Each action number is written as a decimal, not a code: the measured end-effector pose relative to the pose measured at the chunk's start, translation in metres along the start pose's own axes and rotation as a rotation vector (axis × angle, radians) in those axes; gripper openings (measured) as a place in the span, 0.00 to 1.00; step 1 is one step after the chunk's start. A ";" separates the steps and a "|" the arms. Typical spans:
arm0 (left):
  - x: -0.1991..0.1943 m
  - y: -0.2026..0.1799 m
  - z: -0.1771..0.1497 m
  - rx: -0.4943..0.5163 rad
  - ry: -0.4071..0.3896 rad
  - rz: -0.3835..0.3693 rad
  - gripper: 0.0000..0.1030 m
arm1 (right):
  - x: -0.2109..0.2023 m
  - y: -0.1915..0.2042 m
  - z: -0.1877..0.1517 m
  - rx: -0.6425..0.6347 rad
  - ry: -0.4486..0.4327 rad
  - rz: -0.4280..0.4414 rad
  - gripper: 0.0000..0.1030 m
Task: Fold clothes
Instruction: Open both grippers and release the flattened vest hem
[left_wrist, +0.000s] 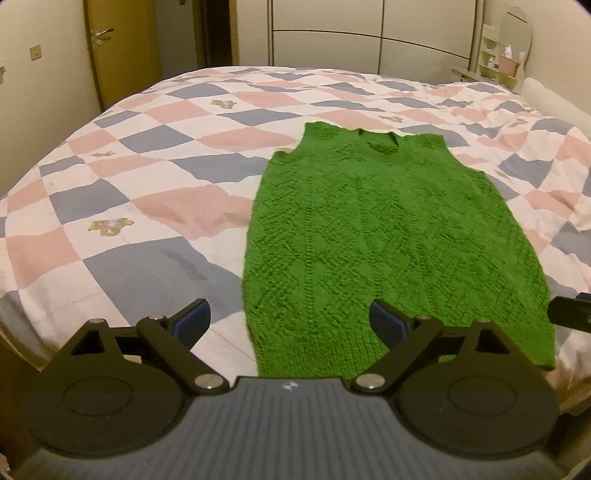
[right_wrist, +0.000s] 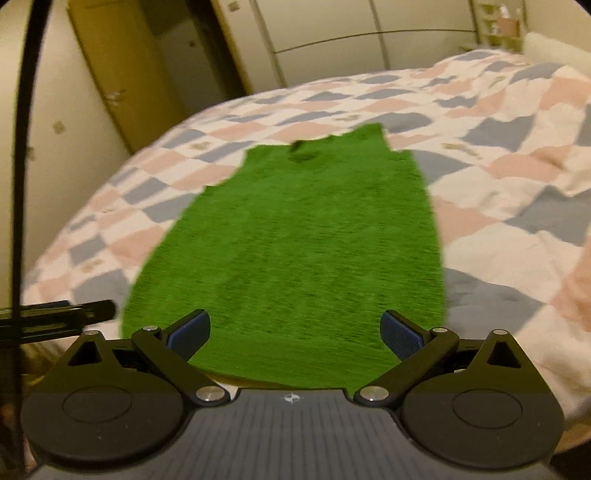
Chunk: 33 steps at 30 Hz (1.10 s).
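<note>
A green knitted sleeveless vest (left_wrist: 388, 229) lies flat on the bed, neck away from me, hem toward me. It also shows in the right wrist view (right_wrist: 295, 236), blurred. My left gripper (left_wrist: 290, 321) is open and empty, hovering over the vest's near left hem corner. My right gripper (right_wrist: 295, 332) is open and empty, above the near hem. The right gripper's tip shows at the right edge of the left wrist view (left_wrist: 570, 314). The left gripper's finger shows at the left edge of the right wrist view (right_wrist: 59, 314).
The bed carries a quilt (left_wrist: 147, 177) of pink, grey and white diamonds with small bear prints. A wooden door (left_wrist: 118, 48) and wardrobe panels (left_wrist: 369, 37) stand behind. A shelf with a mirror (left_wrist: 511, 44) stands at the back right. A black cable (right_wrist: 22, 147) hangs at left.
</note>
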<state>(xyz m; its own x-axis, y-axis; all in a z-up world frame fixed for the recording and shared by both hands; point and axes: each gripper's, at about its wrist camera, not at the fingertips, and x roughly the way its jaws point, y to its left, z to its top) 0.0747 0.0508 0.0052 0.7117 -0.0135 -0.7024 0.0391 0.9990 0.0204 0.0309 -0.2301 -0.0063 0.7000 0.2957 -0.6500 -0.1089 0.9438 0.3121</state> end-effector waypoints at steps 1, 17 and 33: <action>0.001 0.000 0.001 -0.002 0.001 0.004 0.88 | 0.001 0.002 0.001 -0.002 -0.001 0.011 0.98; 0.016 -0.010 0.008 0.020 0.017 0.003 0.89 | 0.014 0.000 0.011 0.014 0.000 0.048 0.98; 0.012 -0.014 0.012 0.018 -0.004 -0.029 0.89 | 0.018 -0.001 0.010 0.006 0.001 -0.001 0.98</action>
<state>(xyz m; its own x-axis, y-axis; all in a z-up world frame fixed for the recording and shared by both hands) 0.0912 0.0357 0.0051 0.7130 -0.0425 -0.6999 0.0724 0.9973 0.0132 0.0507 -0.2268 -0.0120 0.6992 0.2949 -0.6512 -0.1038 0.9432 0.3156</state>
